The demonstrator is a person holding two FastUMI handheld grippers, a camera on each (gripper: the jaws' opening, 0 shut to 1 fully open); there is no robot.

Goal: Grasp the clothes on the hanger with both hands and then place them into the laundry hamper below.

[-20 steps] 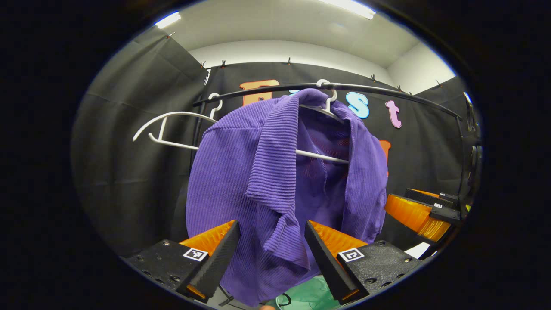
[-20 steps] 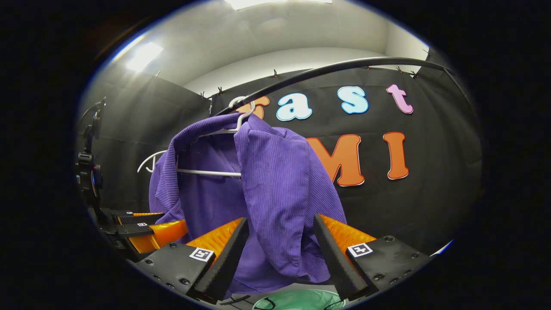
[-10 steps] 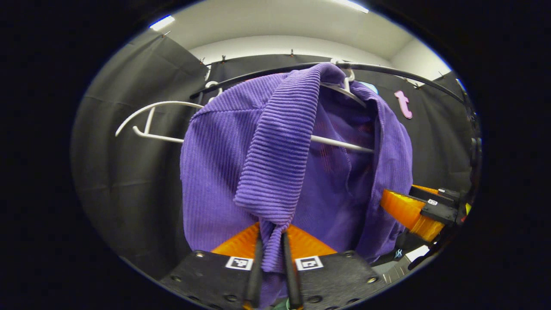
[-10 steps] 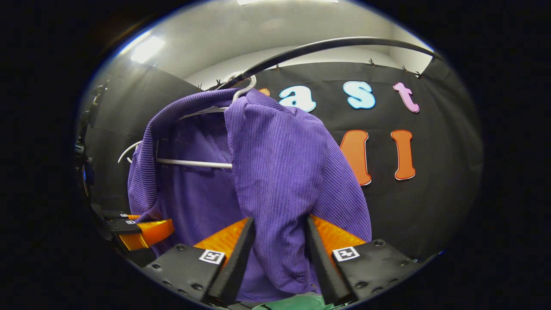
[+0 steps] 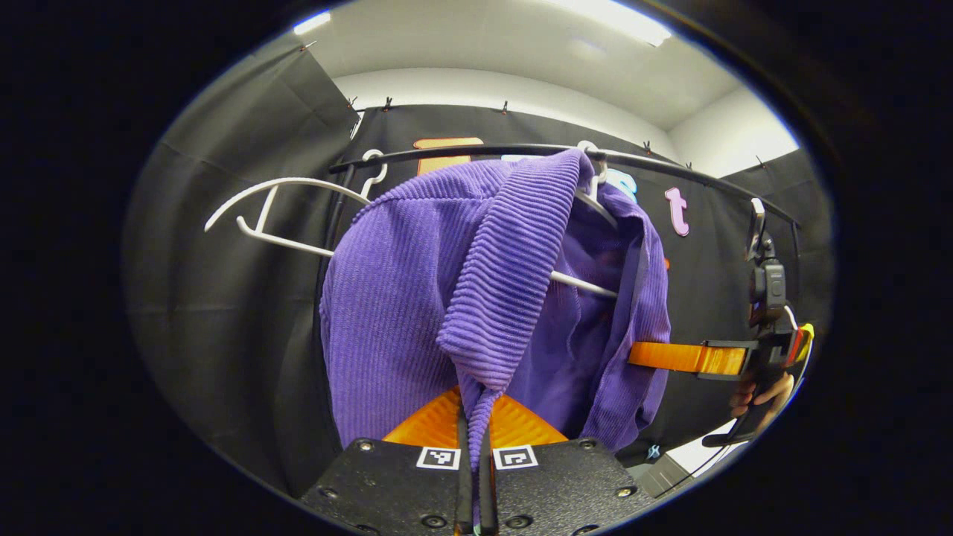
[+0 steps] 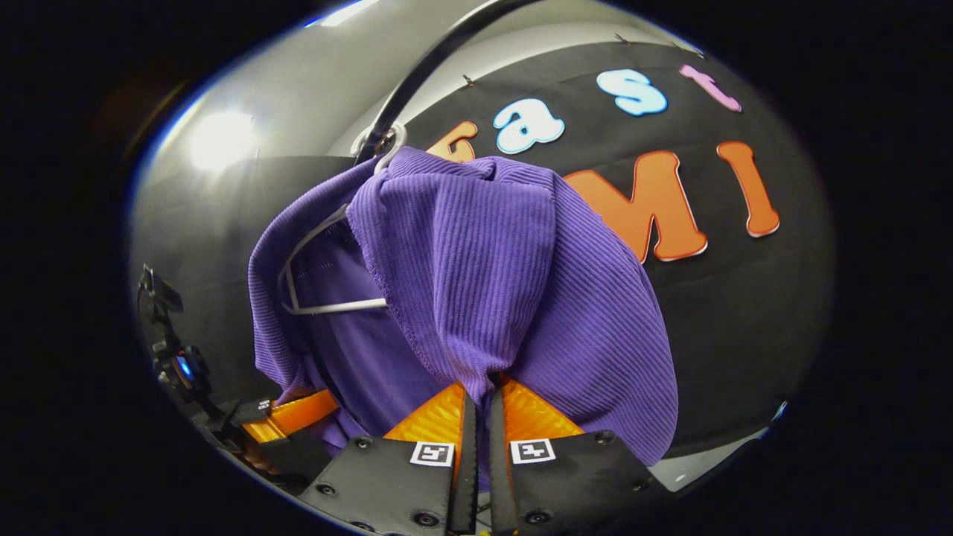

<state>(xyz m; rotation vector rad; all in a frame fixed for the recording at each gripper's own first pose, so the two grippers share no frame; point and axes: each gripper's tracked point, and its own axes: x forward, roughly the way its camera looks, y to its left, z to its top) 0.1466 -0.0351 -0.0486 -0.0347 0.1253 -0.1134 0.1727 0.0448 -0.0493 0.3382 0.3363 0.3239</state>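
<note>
Two-handed removal of a garment, at the moment of grasp. The purple ribbed corduroy shirt (image 5: 417, 298) hung draped over a white plastic hanger (image 5: 581, 281) hooked on the black curved metal rail (image 5: 461, 151), with a second, bare white plastic hanger (image 5: 268, 223) beside it on the same rail. The left tool (image 5: 473, 476) was clamped on the hanging front edge of the shirt, a narrow fold of cloth running down between its closed fingers; the right tool (image 6: 476, 465) was likewise closed, pinching the lower gathered fabric of the shirt's other side. In the left gripper view the right tool appeared farther off at the garment's far edge, carried by a hand (image 5: 759, 394). Progress, as judged from these views: the grasp with both hands was made, while the shirt was not yet off its hanger; lifting or pulling it free and lowering it into the laundry hamper remained to be done, and the hamper's position could not be read from the current views. Compared with half a second before, the right tool had gone from open, with its fingers standing either side of the cloth, to shut on it, and had tilted upward so that the rail swung steeply across its view; the left tool kept its hold with its fingers drawn closer together.
</note>
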